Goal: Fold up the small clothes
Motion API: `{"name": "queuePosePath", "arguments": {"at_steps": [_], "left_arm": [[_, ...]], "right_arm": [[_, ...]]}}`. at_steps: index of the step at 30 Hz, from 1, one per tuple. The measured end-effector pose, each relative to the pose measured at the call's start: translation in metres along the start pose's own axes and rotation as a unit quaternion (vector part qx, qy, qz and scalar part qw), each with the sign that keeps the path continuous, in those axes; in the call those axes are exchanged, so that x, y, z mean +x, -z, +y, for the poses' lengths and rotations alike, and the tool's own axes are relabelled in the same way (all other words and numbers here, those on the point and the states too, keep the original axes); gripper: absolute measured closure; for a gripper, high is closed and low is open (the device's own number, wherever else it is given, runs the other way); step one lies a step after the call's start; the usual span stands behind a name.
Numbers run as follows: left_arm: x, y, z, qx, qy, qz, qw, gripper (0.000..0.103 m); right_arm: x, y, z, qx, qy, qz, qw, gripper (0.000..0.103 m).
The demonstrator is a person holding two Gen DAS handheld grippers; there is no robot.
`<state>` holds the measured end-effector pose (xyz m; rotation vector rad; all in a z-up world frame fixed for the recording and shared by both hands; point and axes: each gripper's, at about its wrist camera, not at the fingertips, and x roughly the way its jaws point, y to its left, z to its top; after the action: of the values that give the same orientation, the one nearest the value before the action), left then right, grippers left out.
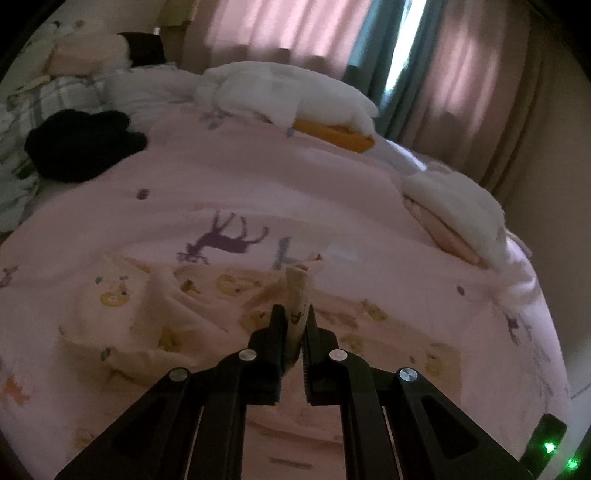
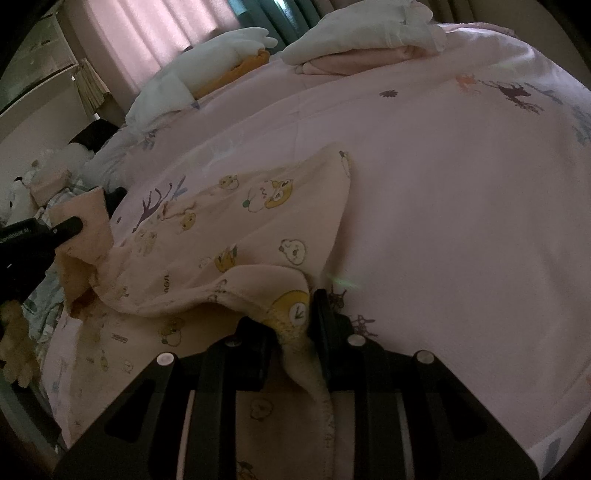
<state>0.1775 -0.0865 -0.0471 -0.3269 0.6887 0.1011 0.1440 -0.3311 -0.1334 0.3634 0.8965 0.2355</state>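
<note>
Both grippers pinch the cartoon-print garment (image 2: 258, 236): left gripper (image 1: 294, 317) its folded edge, right gripper (image 2: 291, 321) a corner

We see a cream garment (image 2: 236, 229) printed with yellow cartoon animals, a pink bedspread (image 1: 258, 177) with purple deer, white (image 1: 295, 88) and orange (image 1: 332, 134) folded clothes, a black heap (image 1: 85, 146), pink curtains (image 1: 280, 26), and black grippers (image 1: 295, 314).
</note>
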Motion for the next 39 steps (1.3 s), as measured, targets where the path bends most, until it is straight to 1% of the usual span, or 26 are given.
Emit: {"name": "queuePosePath", "arguments": {"at_steps": [3,5,9,12,17,19,23,26,29,33,36,38,39], "left_arm": [[-0.001,0.001,-0.011,0.015,-0.002,-0.008,0.9999,0.097],[-0.003,0.002,-0.015,0.018,0.005,-0.012,0.9998,0.097],[-0.002,0.005,-0.023,0.015,0.023,-0.004,0.9996,0.097],[-0.004,0.007,-0.03,0.022,0.023,-0.008,0.9995,0.097],[0.0,0.009,-0.041,-0.003,0.05,0.01,0.9987,0.097],[0.0,0.01,-0.047,-0.007,0.062,0.012,0.998,0.097],[-0.003,0.013,-0.061,0.015,0.059,0.0,0.9982,0.097],[-0.002,0.014,-0.065,0.015,0.06,-0.004,0.9981,0.097],[0.003,0.015,-0.067,0.002,0.069,0.003,0.9976,0.097],[0.008,0.018,-0.08,0.013,0.078,0.007,0.9968,0.097],[0.011,0.023,-0.09,0.022,0.093,0.011,0.9953,0.097],[0.017,0.026,-0.095,0.024,0.104,0.022,0.994,0.097],[0.024,0.028,-0.096,0.02,0.109,0.039,0.9931,0.096]], "right_arm": [[0.0,0.0,-0.002,0.007,-0.008,0.0,1.0,0.081],[0.0,0.0,-0.002,0.007,-0.01,0.001,1.0,0.081],[0.0,0.0,-0.001,0.006,-0.01,0.001,1.0,0.081],[0.0,-0.001,-0.003,0.008,-0.013,0.001,1.0,0.081],[0.001,-0.001,-0.004,0.008,-0.014,0.002,1.0,0.081],[0.001,-0.001,-0.004,0.01,-0.016,0.001,1.0,0.081],[0.001,-0.001,-0.006,0.015,-0.023,0.0,1.0,0.081],[0.002,-0.001,-0.006,0.017,-0.026,0.001,1.0,0.081],[0.002,-0.001,-0.005,0.016,-0.025,0.001,1.0,0.081],[0.001,0.0,-0.007,0.02,-0.03,0.0,0.999,0.081],[0.002,-0.001,-0.007,0.02,-0.03,0.001,0.999,0.081],[0.001,0.0,-0.008,0.023,-0.034,0.001,0.999,0.081],[0.001,0.0,-0.009,0.025,-0.036,0.0,0.999,0.081]]}}
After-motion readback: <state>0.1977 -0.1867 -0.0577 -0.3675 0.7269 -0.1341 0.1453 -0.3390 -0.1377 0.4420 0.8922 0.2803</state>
